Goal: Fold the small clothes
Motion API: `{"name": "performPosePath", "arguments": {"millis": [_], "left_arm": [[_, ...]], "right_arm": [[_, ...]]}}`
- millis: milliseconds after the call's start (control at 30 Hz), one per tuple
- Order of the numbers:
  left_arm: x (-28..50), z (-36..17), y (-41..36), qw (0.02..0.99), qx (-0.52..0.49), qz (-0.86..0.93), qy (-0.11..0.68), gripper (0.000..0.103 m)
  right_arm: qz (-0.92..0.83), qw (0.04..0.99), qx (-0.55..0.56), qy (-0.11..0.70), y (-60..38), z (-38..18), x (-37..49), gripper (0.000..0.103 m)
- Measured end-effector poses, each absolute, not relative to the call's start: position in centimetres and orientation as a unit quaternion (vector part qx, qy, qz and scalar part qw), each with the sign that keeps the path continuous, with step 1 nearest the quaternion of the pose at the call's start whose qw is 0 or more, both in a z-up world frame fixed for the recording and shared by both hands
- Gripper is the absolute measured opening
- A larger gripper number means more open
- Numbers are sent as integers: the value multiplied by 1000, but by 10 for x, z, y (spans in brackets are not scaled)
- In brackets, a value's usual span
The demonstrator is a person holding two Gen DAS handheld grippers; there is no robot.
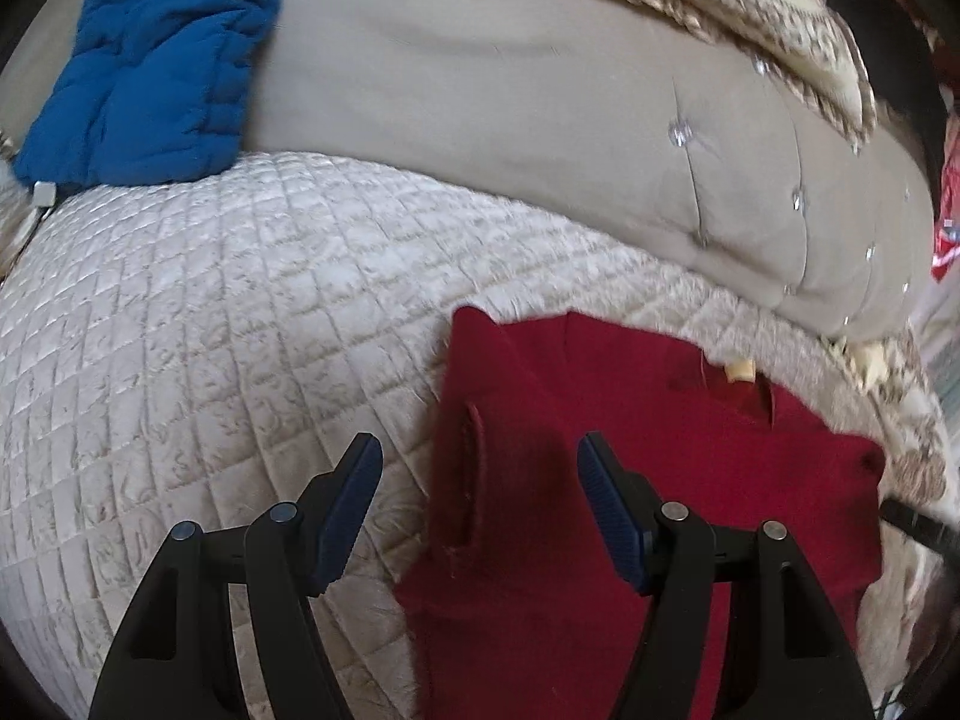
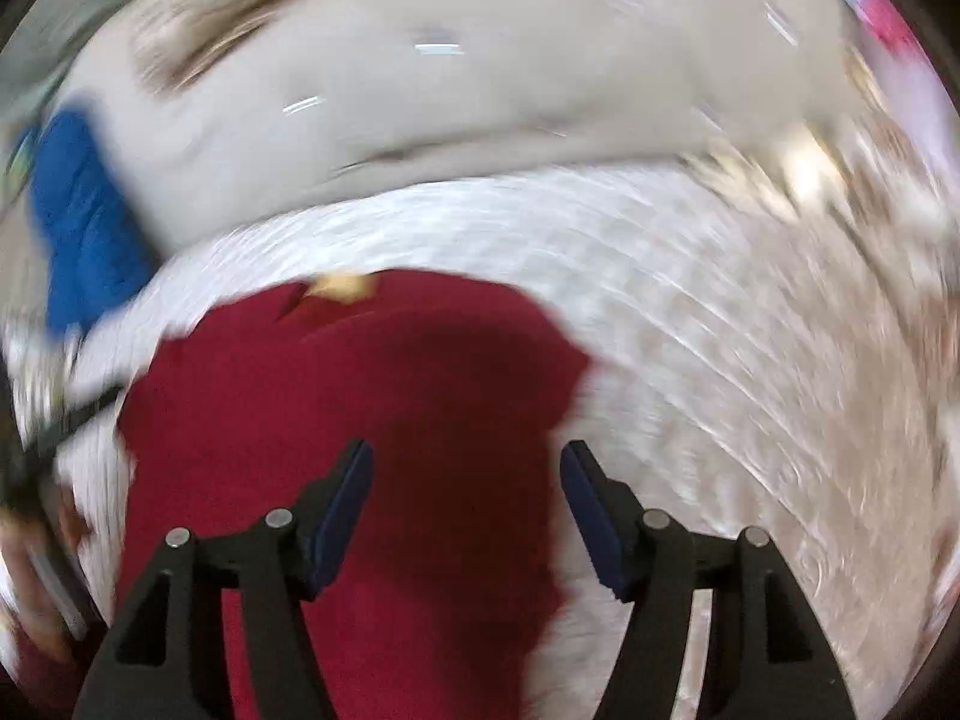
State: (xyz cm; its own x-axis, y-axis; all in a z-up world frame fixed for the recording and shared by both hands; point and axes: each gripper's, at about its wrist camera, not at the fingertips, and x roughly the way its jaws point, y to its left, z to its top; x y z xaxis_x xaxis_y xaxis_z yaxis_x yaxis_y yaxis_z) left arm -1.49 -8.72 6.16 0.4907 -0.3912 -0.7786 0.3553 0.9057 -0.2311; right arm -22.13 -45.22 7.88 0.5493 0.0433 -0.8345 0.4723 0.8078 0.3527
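A small dark red shirt [image 1: 690,456] lies flat on a quilted cream cover [image 1: 210,330], its neck label toward the back. My left gripper [image 1: 480,468] is open over the shirt's left edge, where a sleeve is folded in. In the right wrist view, which is motion-blurred, the same red shirt [image 2: 360,408] fills the lower middle. My right gripper [image 2: 467,471] is open above the shirt's right side. Neither gripper holds anything.
A beige tufted backrest [image 1: 510,120] rises behind the cover. A blue padded garment [image 1: 150,60] lies at the back left, also seen in the right wrist view [image 2: 78,222]. Patterned cushions [image 1: 720,12] sit at the back right. A dark object [image 1: 888,60] and red cloth [image 1: 948,210] are far right.
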Motion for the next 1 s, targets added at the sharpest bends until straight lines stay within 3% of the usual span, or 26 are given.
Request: {"name": "performPosePath", "arguments": {"millis": [167,267,300,433,733,867,1000], "left_arm": [[-16,39,-106,852,26,-209,480,47],[-16,31,-109,852,32,-208,480,48],[-17,30,-109,852,29,-209,479,48],[-14,26,-107,847,13,-212,488,56],[-14,29,-104,841,9,-216,496,56],[-14,44,-96,848,-10,-219,482,54],[-19,59,-94,856,-19,-241,457,55]], "right_arm": [[-51,795,399,454,-481,42,-194,67],[-84,821,352,442,-487,49,-175,44],[-95,827,346,433,-489,53,-169,42],[-106,834,361,404,-501,56,-165,43],[-79,803,467,361,-524,50,-216,50],[-76,819,435,367,-503,67,-240,53],[-80,848,365,376,-473,90,-261,67]]}}
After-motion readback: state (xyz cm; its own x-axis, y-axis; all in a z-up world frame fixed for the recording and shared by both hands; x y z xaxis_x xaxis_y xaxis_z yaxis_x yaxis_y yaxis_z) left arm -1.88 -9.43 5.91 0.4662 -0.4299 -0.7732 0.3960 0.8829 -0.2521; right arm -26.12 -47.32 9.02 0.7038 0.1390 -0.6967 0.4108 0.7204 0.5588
